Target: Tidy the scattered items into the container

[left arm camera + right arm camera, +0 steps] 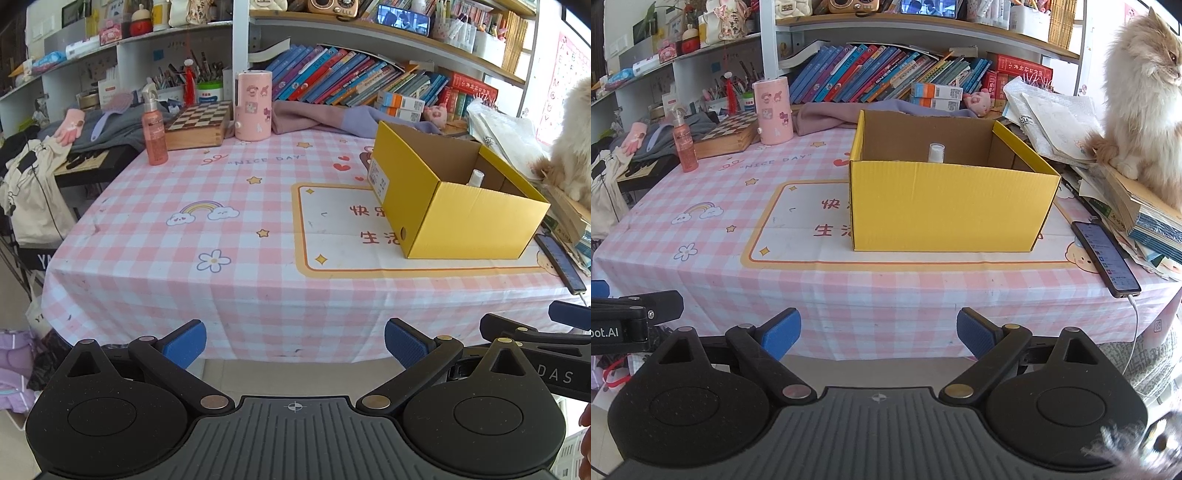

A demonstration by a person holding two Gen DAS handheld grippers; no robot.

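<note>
Bench under a pink checked cloth carries a yellow cardboard box, open at the top. 1 white-capped bottle stands upright inside it, near the back wall. Left tool: blue pads wide apart, nothing between them, held off the near bench edge. Right tool: pads likewise wide apart and empty, also short of the edge. A pink spray bottle stands well left of the box. A phone lies right of the box. A cat sits on stacked papers at right.
</note>
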